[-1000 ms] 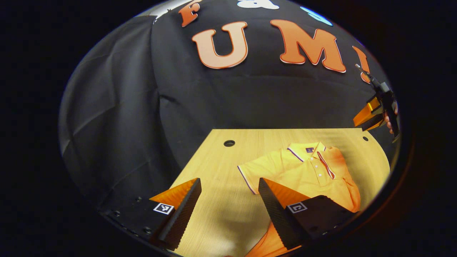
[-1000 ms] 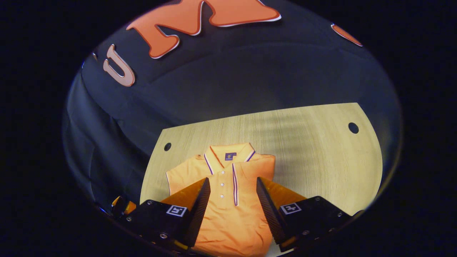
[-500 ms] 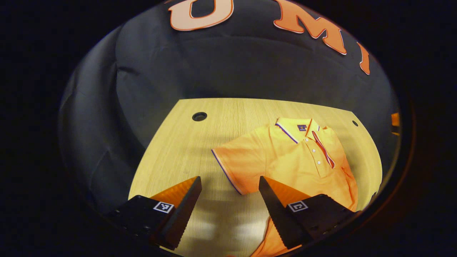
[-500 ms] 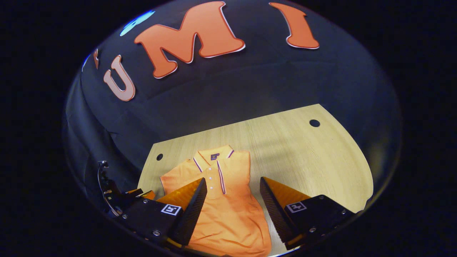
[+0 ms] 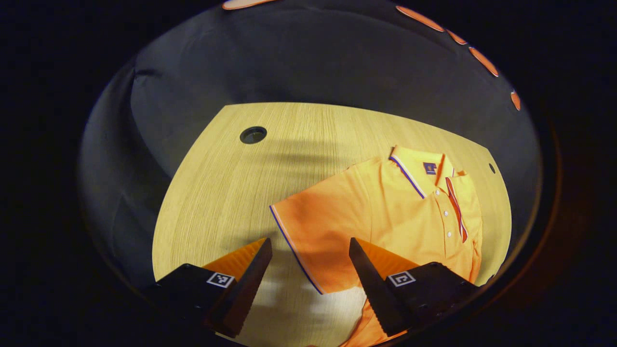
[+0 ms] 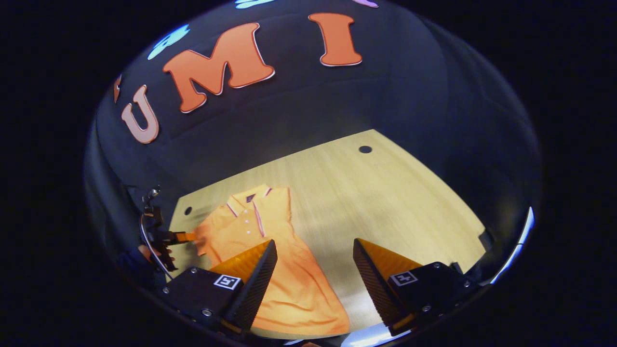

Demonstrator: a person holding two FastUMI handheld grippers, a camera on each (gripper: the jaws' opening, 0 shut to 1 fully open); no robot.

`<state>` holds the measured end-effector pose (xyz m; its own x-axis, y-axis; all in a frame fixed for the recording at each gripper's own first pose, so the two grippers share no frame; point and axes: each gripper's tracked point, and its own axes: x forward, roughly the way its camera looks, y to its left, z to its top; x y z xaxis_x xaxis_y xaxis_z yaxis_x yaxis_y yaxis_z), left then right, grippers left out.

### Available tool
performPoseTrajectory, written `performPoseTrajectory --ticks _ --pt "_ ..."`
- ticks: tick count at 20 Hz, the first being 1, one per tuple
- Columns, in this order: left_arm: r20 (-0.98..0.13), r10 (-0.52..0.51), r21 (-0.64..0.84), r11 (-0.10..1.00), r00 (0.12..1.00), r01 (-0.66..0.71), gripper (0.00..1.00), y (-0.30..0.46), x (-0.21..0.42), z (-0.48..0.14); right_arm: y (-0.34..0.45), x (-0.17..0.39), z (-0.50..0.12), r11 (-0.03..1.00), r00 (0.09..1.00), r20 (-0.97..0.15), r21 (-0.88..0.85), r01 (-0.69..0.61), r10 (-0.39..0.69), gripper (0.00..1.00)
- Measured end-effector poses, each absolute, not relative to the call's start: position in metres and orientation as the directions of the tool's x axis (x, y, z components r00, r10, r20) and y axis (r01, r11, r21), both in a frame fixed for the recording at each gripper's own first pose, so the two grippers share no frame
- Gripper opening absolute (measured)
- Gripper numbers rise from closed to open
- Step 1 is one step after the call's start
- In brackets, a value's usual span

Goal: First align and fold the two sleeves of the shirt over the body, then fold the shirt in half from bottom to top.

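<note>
An orange polo shirt lies flat, collar away from me, on the wooden table. Its near sleeve is spread out to the side, and its striped hem runs between the fingers of my left gripper, which is open just above it. The other side of the shirt has a straight edge where the sleeve looks folded in. In the right gripper view the shirt lies at the lower left. My right gripper is open above its lower right edge, holding nothing. The left gripper sits at the sleeve's tip.
The table has round cable holes near its back corners. Bare wood stretches to the right of the shirt. A hand holds the left gripper at the table's left edge. Black cloth walls surround the table.
My left gripper has dropped and moved in over the spread sleeve. My right gripper has swung right and back, so the shirt sits further left in its view.
</note>
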<state>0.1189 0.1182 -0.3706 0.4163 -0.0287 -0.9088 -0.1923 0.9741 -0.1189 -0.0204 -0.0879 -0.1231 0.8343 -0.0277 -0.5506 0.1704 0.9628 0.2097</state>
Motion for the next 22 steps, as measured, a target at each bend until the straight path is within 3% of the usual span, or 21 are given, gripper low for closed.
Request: performPoseTrajectory --ticks 5,8,10,15,16,17,18,22 --pt "-0.947 -0.027 -0.098 0.973 0.321 -0.209 0.99 0.122 0.126 -0.388 -0.113 -0.059 -0.119 0.935 0.846 -0.519 0.225 0.275 -0.124 0.97" --pt "-0.965 0.028 -0.023 0.981 0.262 -0.19 0.99 0.136 0.129 -0.402 -0.131 -0.078 -0.127 0.903 0.832 -0.53 0.258 0.343 -0.164 0.97" --pt "-0.969 -0.007 -0.052 0.983 0.247 -0.176 0.98 0.128 0.137 -0.402 -0.138 -0.086 -0.133 0.892 0.828 -0.53 0.265 0.366 -0.182 0.97" --pt "-0.97 -0.093 -0.104 0.994 0.225 -0.037 0.65 0.113 0.141 -0.401 -0.146 -0.101 -0.144 0.859 0.81 -0.543 0.284 0.426 -0.221 0.97" --pt "-0.966 -0.112 -0.119 0.993 0.232 -0.016 0.48 0.109 0.143 -0.401 -0.146 -0.103 -0.146 0.854 0.81 -0.545 0.297 0.427 -0.215 0.97" --pt "-0.962 -0.126 -0.132 0.991 0.243 -0.011 0.4 0.106 0.144 -0.4 -0.145 -0.107 -0.152 0.852 0.806 -0.552 0.298 0.43 -0.213 0.97" --pt "-0.963 -0.128 -0.132 0.991 0.236 0.0 0.1 0.104 0.142 -0.401 -0.146 -0.109 -0.16 0.849 0.794 -0.568 0.29 0.442 -0.219 0.97" --pt "-0.934 -0.144 -0.126 0.989 0.326 0.076 0.1 0.105 0.152 -0.377 -0.131 -0.114 -0.165 0.849 0.78 -0.592 0.29 0.442 -0.204 0.97"
